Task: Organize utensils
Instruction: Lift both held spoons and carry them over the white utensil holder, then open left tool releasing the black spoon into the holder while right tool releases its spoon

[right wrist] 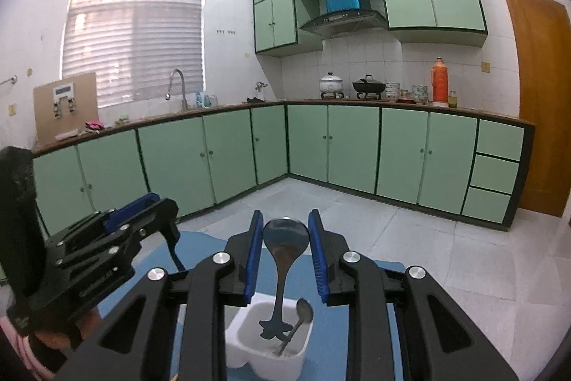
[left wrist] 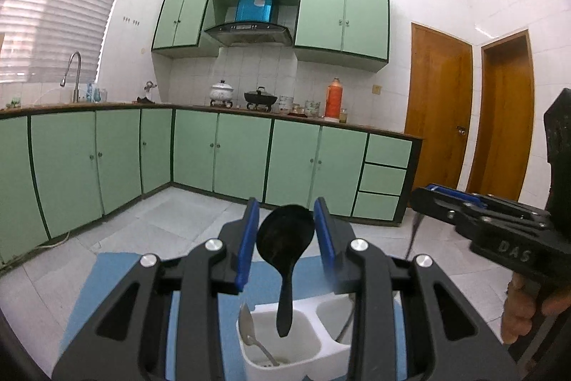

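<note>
Blue-padded left gripper (left wrist: 285,231) pinches black spoon (left wrist: 285,238).

Mint green cabinets (left wrist: 242,149) with dark green trim, black spoon (left wrist: 283,241), white caddy (left wrist: 303,356) on a blue mat (left wrist: 107,277), orange thermos (left wrist: 333,99), blue-padded fingers (left wrist: 248,238).

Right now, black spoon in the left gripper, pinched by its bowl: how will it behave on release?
Black spoon looks rigid; handle hangs straight. Gripped by its rounded bowl, it may pivot or slip. Released, it would probably drop handle-first into the white caddy and lean.
</note>
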Available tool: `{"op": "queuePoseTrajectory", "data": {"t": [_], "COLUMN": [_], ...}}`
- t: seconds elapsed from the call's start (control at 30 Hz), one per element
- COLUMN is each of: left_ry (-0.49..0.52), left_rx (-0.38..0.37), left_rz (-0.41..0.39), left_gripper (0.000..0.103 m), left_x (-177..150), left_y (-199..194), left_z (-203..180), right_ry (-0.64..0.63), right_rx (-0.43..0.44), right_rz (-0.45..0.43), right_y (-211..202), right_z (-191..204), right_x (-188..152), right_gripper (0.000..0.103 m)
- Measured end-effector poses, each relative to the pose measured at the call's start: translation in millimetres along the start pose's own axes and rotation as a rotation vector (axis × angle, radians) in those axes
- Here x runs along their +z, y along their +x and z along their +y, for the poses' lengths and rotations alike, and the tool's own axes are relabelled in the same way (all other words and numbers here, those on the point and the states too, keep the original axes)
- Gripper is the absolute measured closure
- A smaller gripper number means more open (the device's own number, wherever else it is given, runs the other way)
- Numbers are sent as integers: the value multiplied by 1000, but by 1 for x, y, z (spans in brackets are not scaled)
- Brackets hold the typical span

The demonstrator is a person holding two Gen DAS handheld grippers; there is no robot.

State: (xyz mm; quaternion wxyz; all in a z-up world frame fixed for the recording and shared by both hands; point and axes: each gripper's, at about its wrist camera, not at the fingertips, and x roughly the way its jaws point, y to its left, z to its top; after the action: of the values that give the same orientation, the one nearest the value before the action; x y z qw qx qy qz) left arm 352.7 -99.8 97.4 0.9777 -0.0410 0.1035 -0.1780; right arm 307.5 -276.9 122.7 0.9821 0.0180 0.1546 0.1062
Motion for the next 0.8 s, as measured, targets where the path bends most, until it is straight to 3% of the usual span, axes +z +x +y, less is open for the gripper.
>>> {"op": "queuePoseTrajectory", "data": {"t": [0.3, 0.67, 0.8], "left_ry": [-9, -14, -2], "left_rx": [10, 10, 14], "left_rz": [67, 140, 140], "left_gripper": [72, 72, 67], "left_x": [-35, -70, -74], "left_y": [30, 36, 32], "left_z": [19, 37, 38], "right_ry": [34, 16, 3], "right_rx": [27, 40, 43], "right_rz": [42, 86, 109], "right_y": [43, 49, 51], "right_z": [-10, -3, -1], "right_x": [-31, -64, -73], "right_gripper": [77, 77, 77]}}
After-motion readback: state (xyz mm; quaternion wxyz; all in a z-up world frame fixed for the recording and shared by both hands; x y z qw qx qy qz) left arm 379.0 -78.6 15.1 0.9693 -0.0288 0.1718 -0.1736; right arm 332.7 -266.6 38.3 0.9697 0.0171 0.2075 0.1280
